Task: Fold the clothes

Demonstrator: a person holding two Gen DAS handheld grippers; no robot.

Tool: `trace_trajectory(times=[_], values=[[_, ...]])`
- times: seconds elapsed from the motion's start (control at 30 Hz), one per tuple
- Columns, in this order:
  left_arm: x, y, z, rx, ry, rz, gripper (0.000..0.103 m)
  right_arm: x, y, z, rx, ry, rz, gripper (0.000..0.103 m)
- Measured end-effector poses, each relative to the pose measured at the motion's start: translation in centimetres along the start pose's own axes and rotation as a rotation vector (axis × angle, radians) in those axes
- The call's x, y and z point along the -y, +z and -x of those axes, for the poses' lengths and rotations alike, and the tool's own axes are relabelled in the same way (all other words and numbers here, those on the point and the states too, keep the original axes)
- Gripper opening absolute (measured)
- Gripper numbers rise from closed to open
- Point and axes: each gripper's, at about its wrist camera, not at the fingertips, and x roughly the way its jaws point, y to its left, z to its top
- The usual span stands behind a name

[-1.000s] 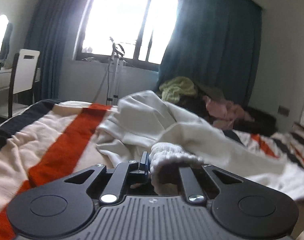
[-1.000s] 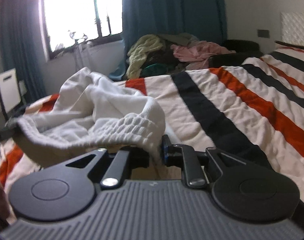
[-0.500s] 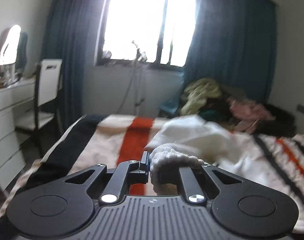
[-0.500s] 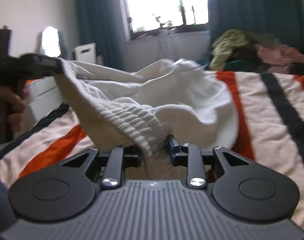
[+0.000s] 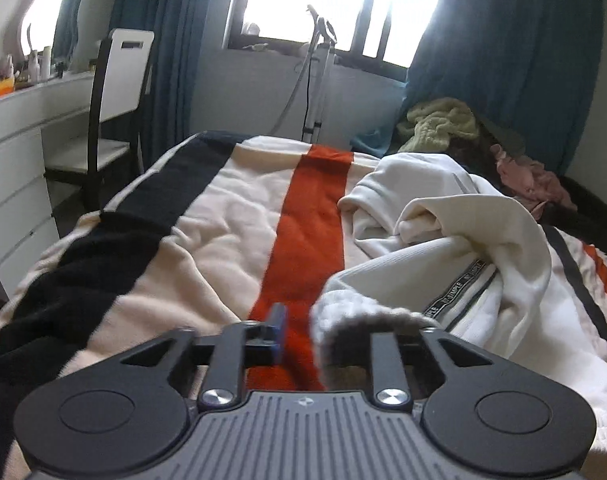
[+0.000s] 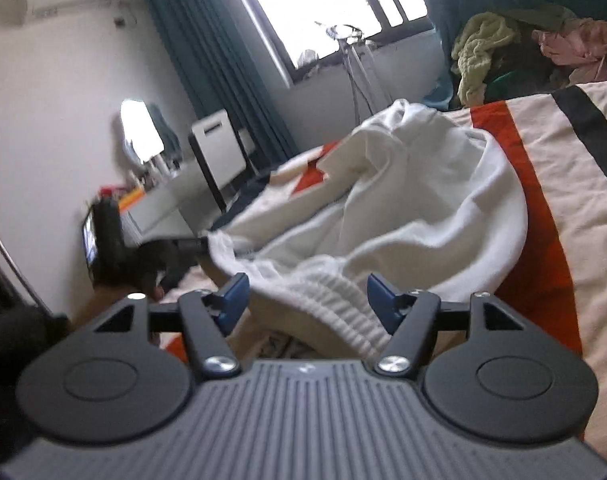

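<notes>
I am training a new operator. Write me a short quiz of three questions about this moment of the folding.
1. True or false: the right gripper is shut on the waistband of the white garment.
2. Which colour is the stripe straight ahead of the left gripper? A green, B orange-red, C blue.
3. Fill in: the white garment lies on a striped ____.
Key: 1 false, its jaws stand apart; 2 B; 3 blanket.
</notes>
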Motion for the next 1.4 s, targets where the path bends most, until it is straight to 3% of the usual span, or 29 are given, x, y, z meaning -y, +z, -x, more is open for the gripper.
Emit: trace_trajectory(times=[0.1,0.23,0.3,0.43,0.6,0.73,0.8,0.9,0.97,1.1,1.17,1.27,1.37,1.4], values=[[0.2,0.0,0.8,0.002,-0.012,-0.017,0.043,0.5,0.5,-0.4,0.048,-0.050,-0.038,0.067],[0.5,-0.2,1.7,-0.048,-0.048,-0.035,0.045,1.9,0.2,-2.3,0.002,-0.096,-0.100,0.036],[0.4,-0.4,2.2,-0.081,-0.058,-0.031,0.049,2.4,-0.4,-3.7,-0.059,-0.144,-0.097,0.031],[-0.5,-0.5,3.6,-0.085,-0.067,0.024,0.053,2.9,-2.3,-7.1,-0.244,-0.225,-0.054,0.031],[-1.1,-0.5,5.2,-0.054,-0.129,0.104,0.055,2.4,-2.8,-8.3,-0.275,-0.260,0.009,0.031],[-1.0,-1.0,7.4,-0.014,-0.215,0.159,0.070,3.2,-2.7,-7.7,-0.267,-0.246,-0.053,0.030],[-0.9,-1.1,7.9,-0.002,-0.260,0.181,0.073,3.2,-2.6,-7.5,-0.264,-0.244,-0.069,0.030],[-0.7,-1.0,7.2,-0.027,-0.321,0.219,0.080,3.0,-2.5,-7.7,-0.263,-0.248,-0.068,0.030],[-0.8,-1.4,5.5,-0.117,-0.363,0.277,0.080,3.0,-2.5,-7.7,-0.263,-0.248,-0.069,0.030],[-0.9,-2.8,1.9,-0.266,-0.410,0.424,0.078,3.0,-2.4,-7.8,-0.262,-0.250,-0.071,0.030],[-1.1,-3.5,-0.1,-0.339,-0.474,0.516,0.077,2.9,-2.5,-7.8,-0.263,-0.253,-0.066,0.030],[-0.9,-3.9,-2.6,-0.413,-0.552,0.571,0.058,2.9,-2.6,-7.8,-0.262,-0.255,-0.061,0.030],[-0.7,-3.2,-3.1,-0.369,-0.503,0.499,0.035,2.8,-2.6,-7.8,-0.261,-0.256,-0.056,0.030],[-0.8,-3.0,-3.1,-0.351,-0.496,0.484,0.022,2.9,-2.6,-7.8,-0.261,-0.256,-0.058,0.030]])
